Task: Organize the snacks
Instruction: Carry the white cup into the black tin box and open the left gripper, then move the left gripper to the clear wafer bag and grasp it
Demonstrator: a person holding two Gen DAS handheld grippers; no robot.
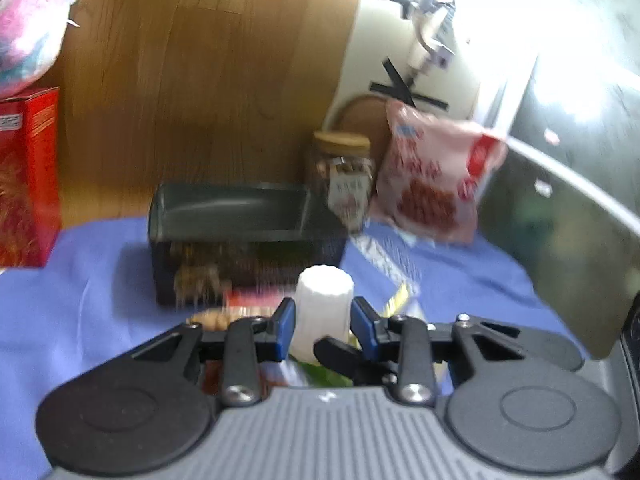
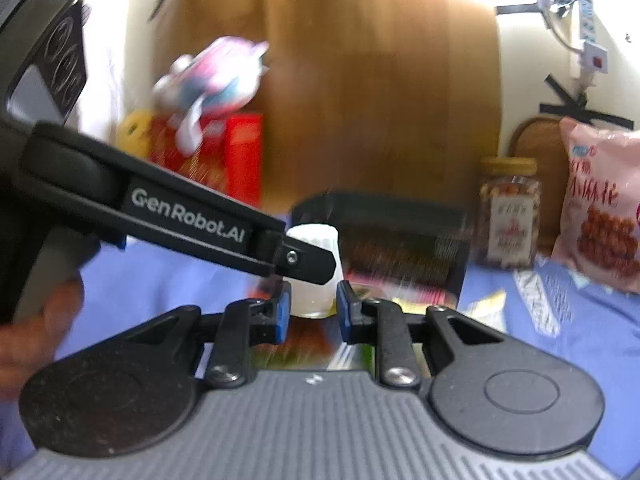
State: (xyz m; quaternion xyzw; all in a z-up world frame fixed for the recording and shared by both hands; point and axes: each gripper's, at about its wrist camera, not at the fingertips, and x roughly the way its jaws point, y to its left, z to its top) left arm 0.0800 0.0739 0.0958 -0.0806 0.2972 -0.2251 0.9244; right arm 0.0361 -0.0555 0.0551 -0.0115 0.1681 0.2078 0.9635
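Observation:
A white ribbed container (image 1: pixel 324 304) sits between the blue pads of my left gripper (image 1: pixel 324 326), which is shut on it above the blue cloth (image 1: pixel 80 300). In the right wrist view the same white container (image 2: pixel 316 240) shows its lower end between the pads of my right gripper (image 2: pixel 313 312), which press on it. The left gripper's black finger (image 2: pixel 312 264) crosses in front of it from the left. A black mesh basket (image 1: pixel 248 248) (image 2: pixel 400 232) stands just behind. Small snack packets (image 1: pixel 248 308) lie blurred under the grippers.
A cork-lidded glass jar (image 1: pixel 342 172) (image 2: pixel 510 208) and a pink snack bag (image 1: pixel 432 184) (image 2: pixel 600 208) stand right of the basket. A silver packet (image 1: pixel 384 256) lies in front of them. At the left, a red box (image 1: pixel 28 176) (image 2: pixel 240 152) carries a plush toy (image 1: pixel 28 32). A hand (image 2: pixel 36 328) holds the left gripper.

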